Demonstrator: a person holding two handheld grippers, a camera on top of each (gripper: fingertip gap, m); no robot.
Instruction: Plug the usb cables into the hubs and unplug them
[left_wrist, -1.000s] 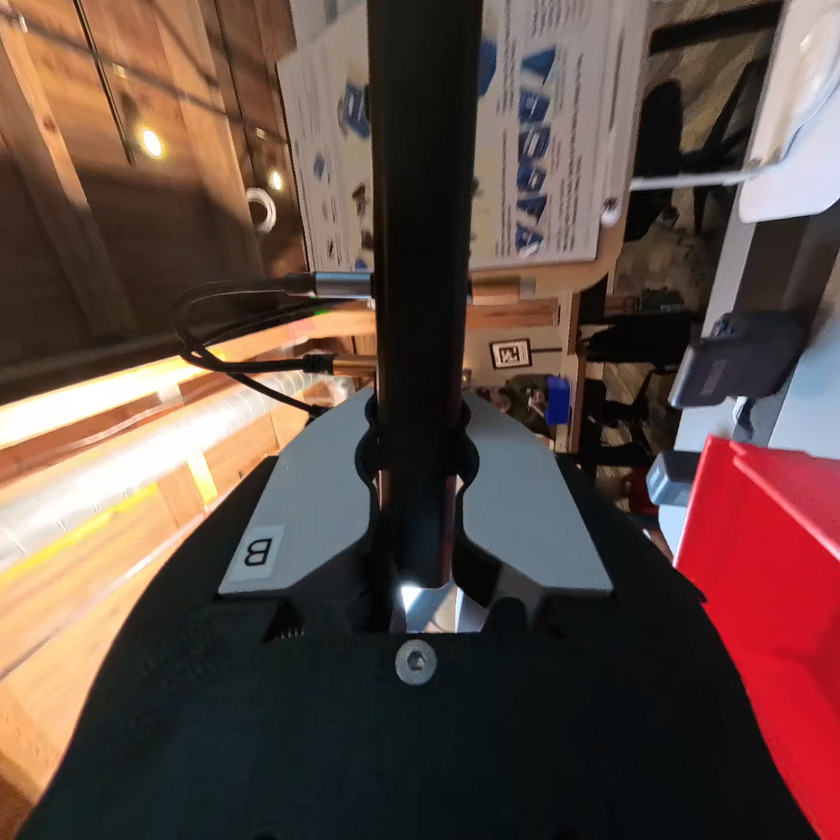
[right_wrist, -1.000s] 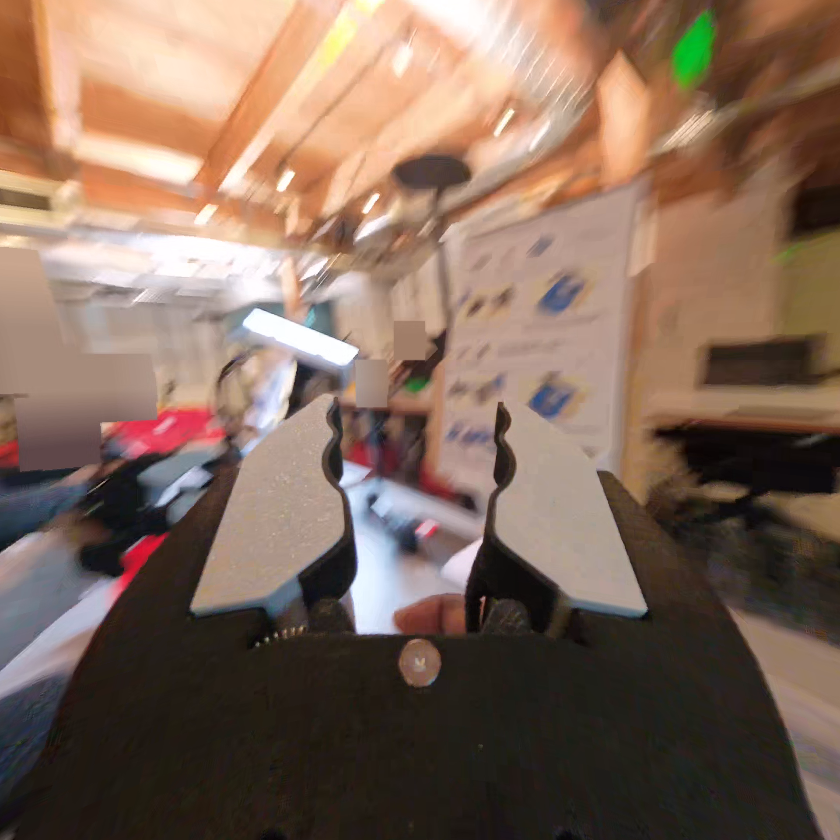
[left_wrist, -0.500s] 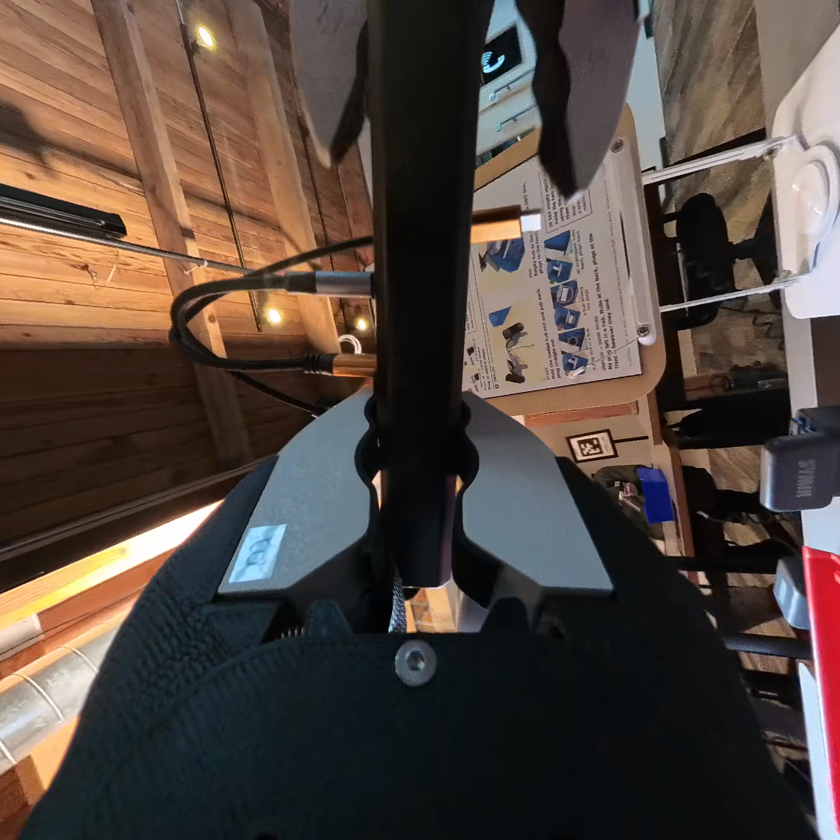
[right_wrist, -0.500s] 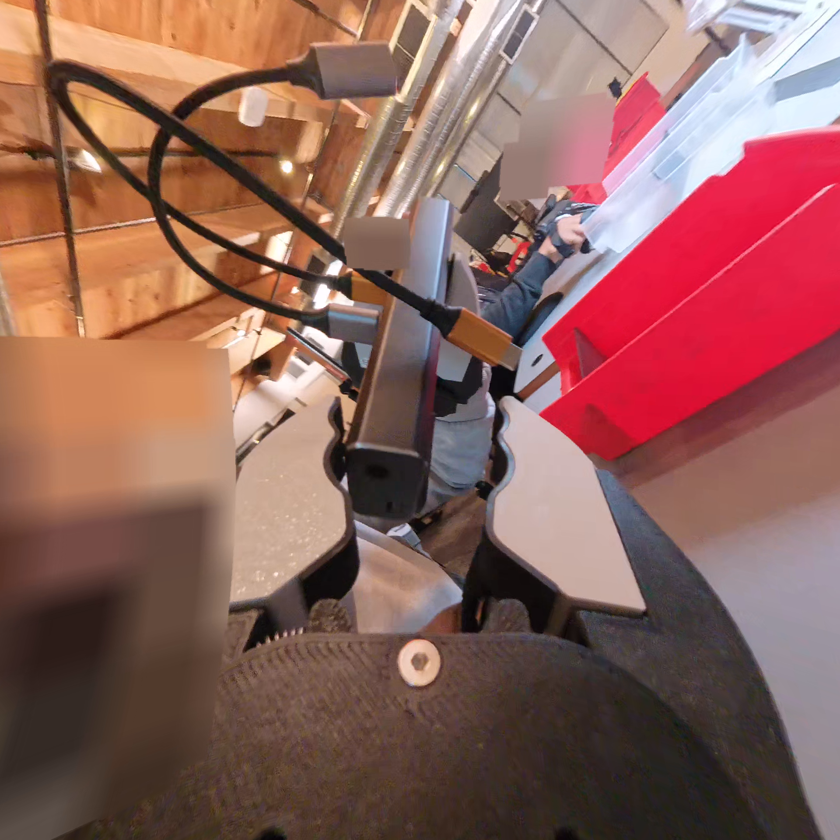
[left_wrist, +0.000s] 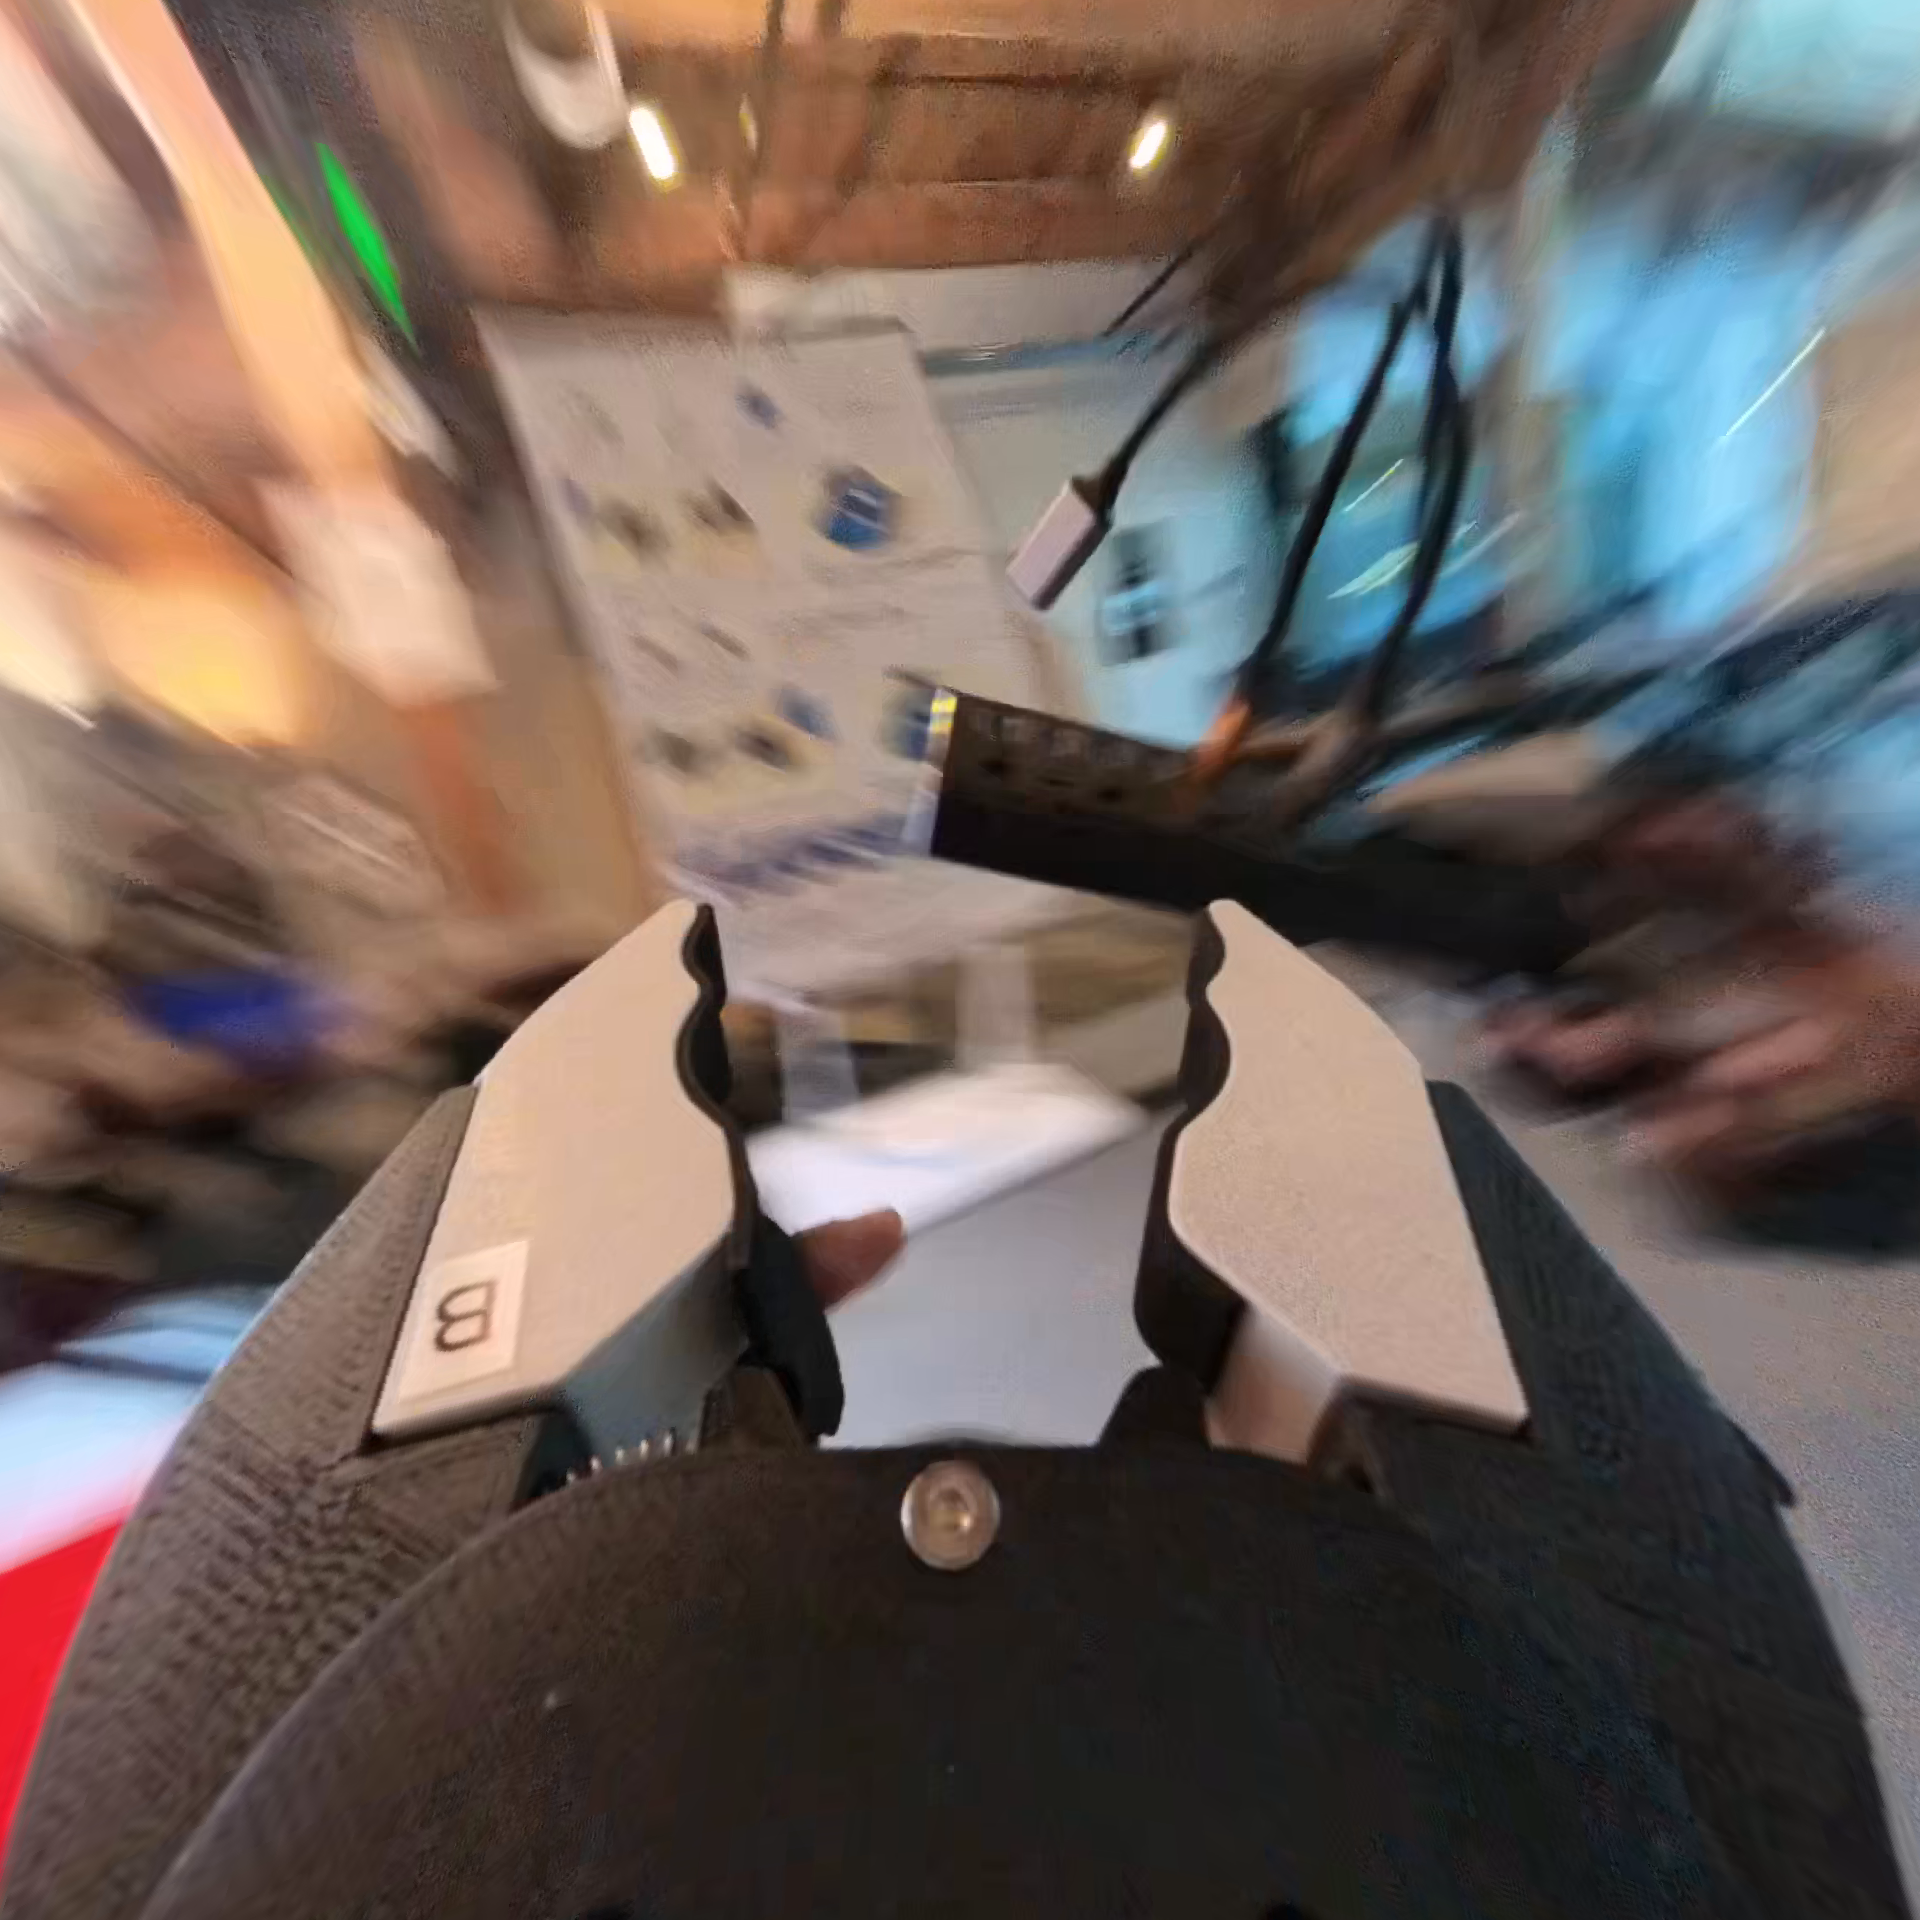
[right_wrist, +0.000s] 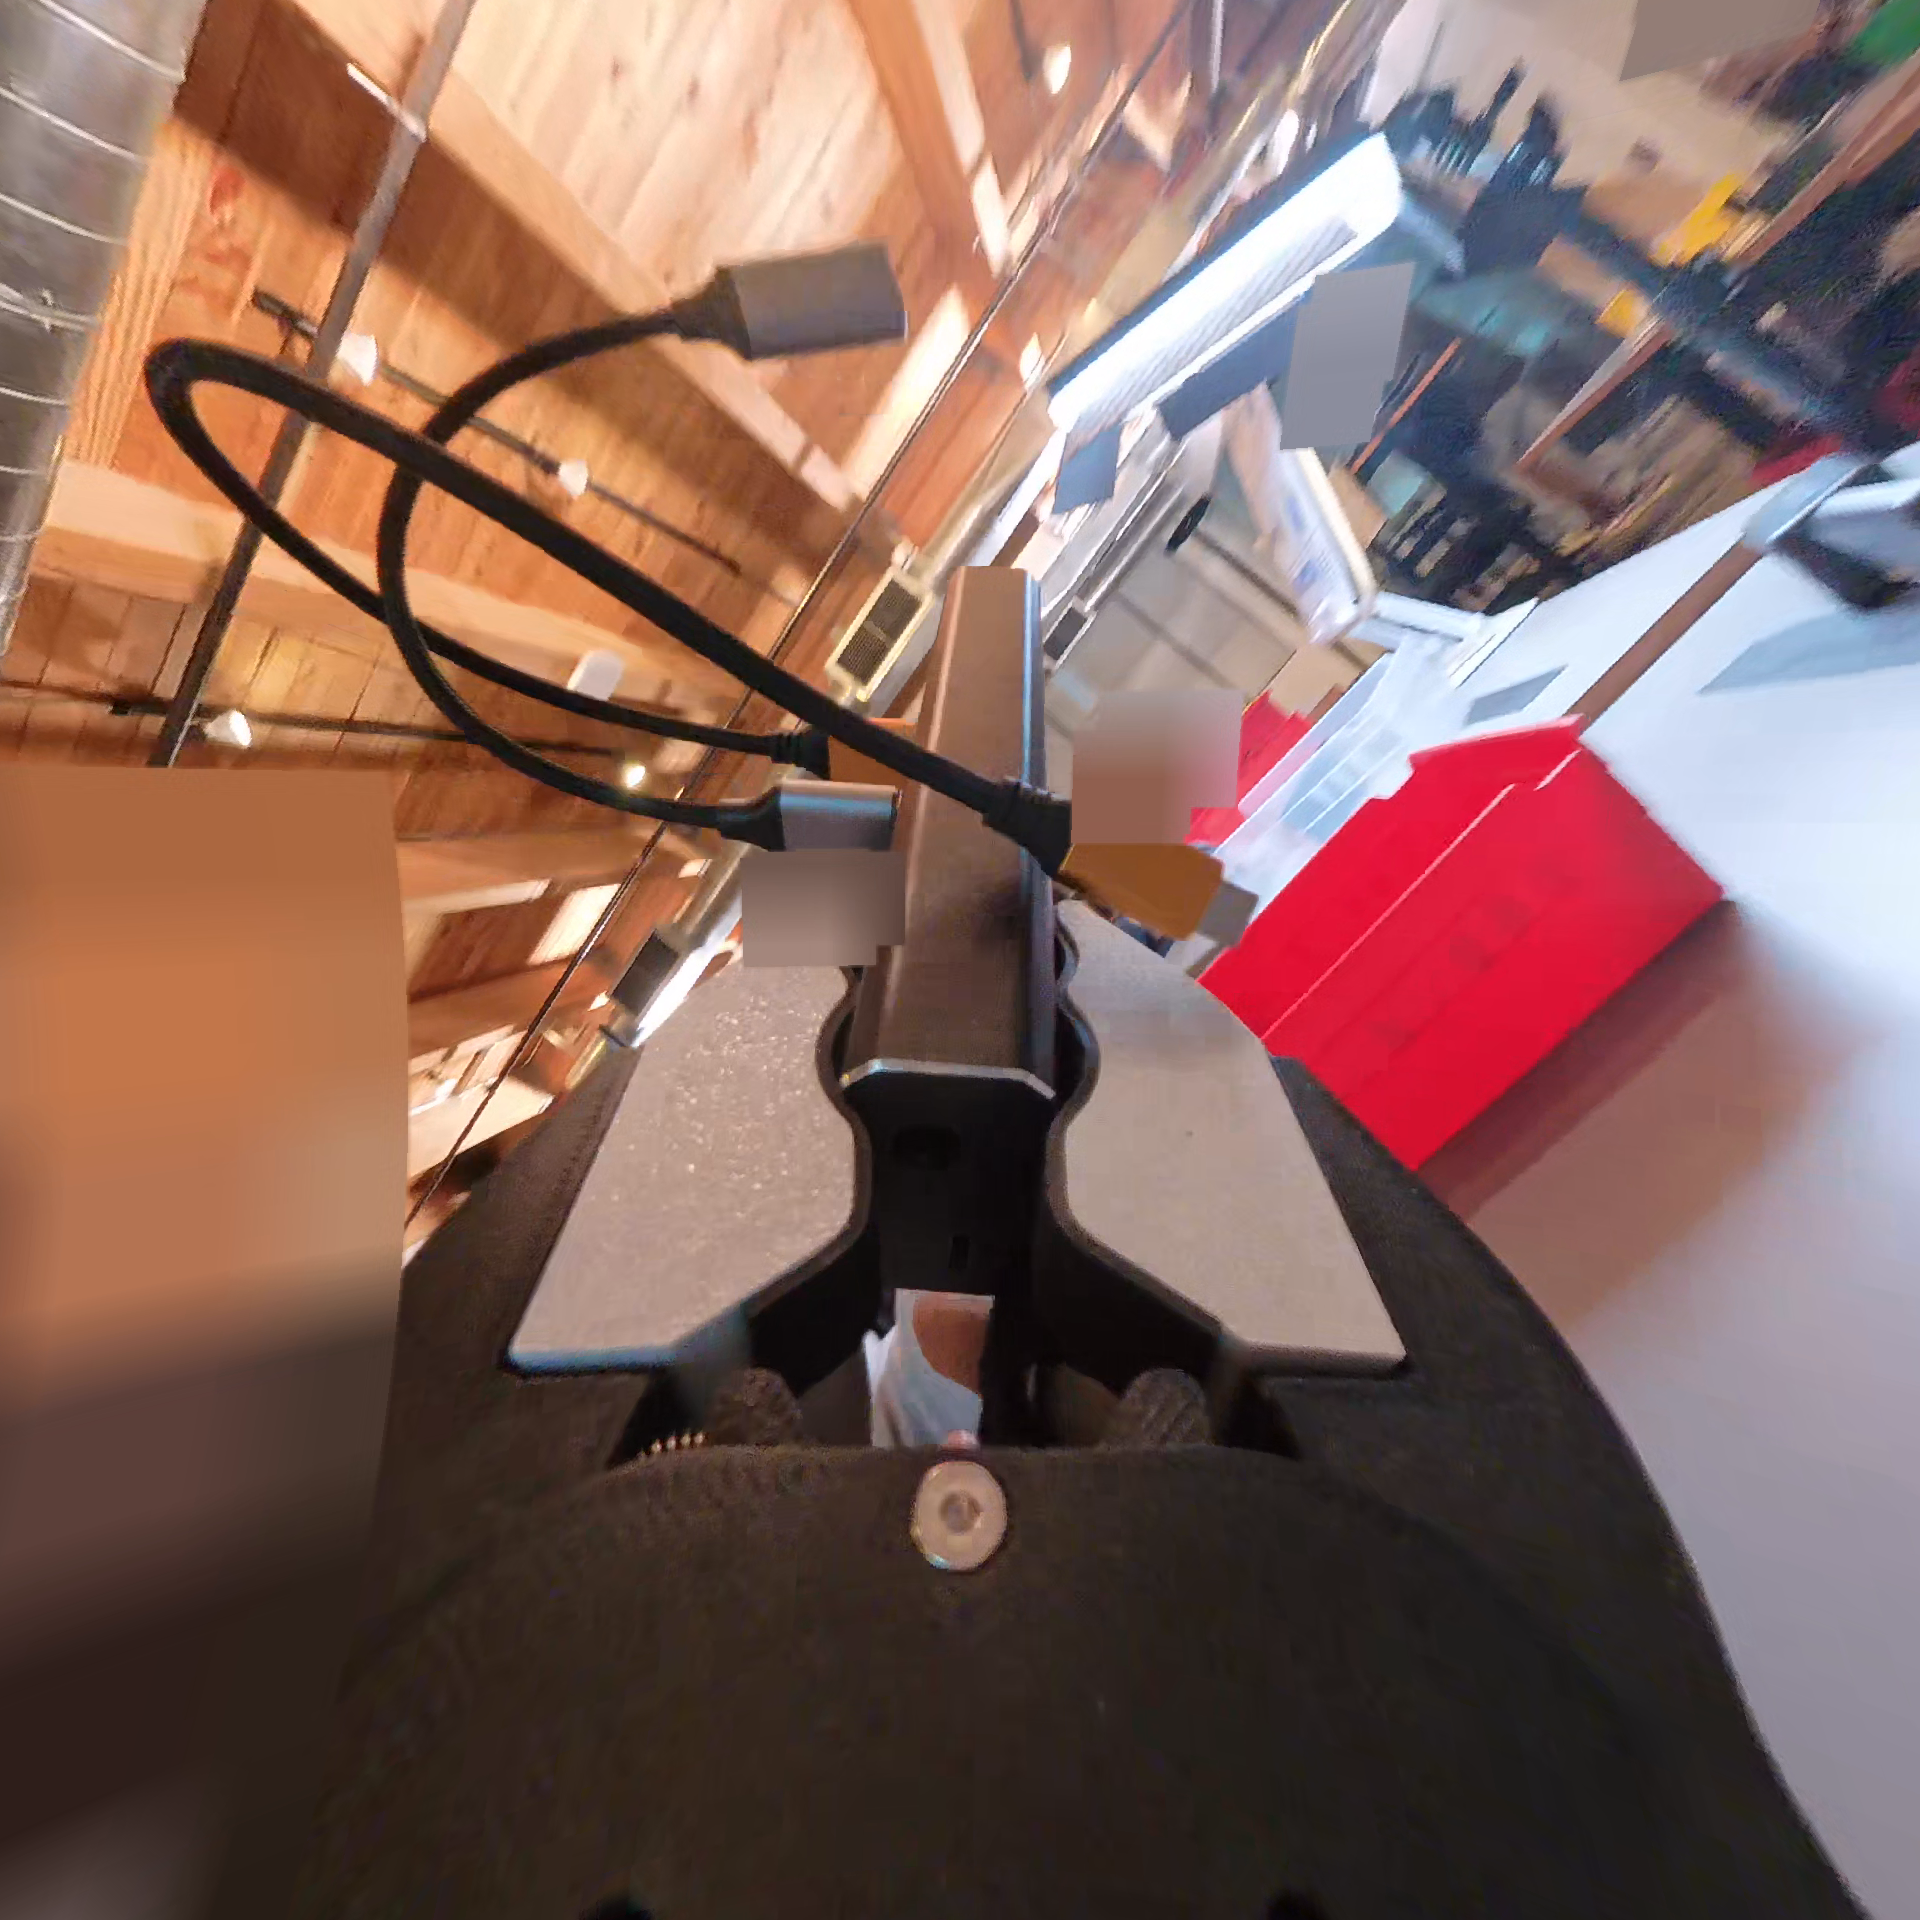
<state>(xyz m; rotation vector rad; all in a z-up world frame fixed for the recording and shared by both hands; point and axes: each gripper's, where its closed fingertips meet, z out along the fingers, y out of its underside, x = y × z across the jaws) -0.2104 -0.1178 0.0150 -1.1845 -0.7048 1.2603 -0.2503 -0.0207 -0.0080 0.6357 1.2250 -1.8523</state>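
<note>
My right gripper (right_wrist: 954, 997) is shut on the near end of a long black USB hub (right_wrist: 971, 831) and holds it up in the air. A grey plug (right_wrist: 836, 816) and an orange plug (right_wrist: 868, 753) sit in the hub's left side. Their black cables (right_wrist: 416, 540) loop up; one ends in a free grey connector (right_wrist: 805, 301), the other in a free orange connector (right_wrist: 1148, 888) hanging right of the hub. My left gripper (left_wrist: 951, 925) is open and empty. In its blurred view the hub (left_wrist: 1143, 821) floats just beyond its tips, with the free grey connector (left_wrist: 1055, 545) above it.
Red bins (right_wrist: 1475, 925) stand on the light table (right_wrist: 1704, 1195) to the right. A white instruction sheet (left_wrist: 748, 582) stands behind. Wooden ceiling beams fill the upper left of the right wrist view.
My left gripper has let go of the hub and opened, and its view has swung away. My right gripper has closed on the hub's end.
</note>
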